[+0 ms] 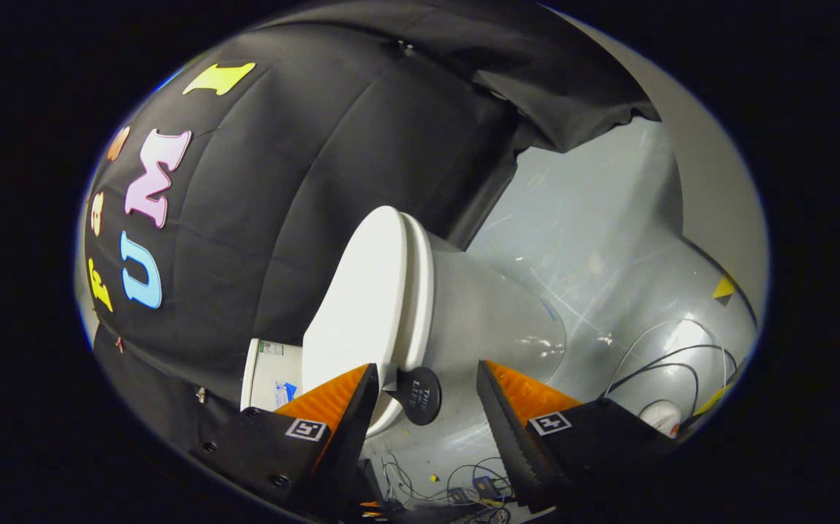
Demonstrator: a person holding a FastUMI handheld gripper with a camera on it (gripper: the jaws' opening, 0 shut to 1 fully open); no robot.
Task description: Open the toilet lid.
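gripper view, fingers [427, 397] spread, black tab [418, 395] between, writing illegible

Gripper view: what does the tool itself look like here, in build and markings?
The tool has two wedge-shaped fingers that taper to points, with ribbed inner faces. Each sits on a black angular block; the near block shows screw heads. Each block carries a small square black-and-white marker tag. No cable on the tool can be made out.

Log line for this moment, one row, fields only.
stage: approach | gripper: jaws open, empty | lid lift tab: between jaws, untouched | toilet lid: closed on seat
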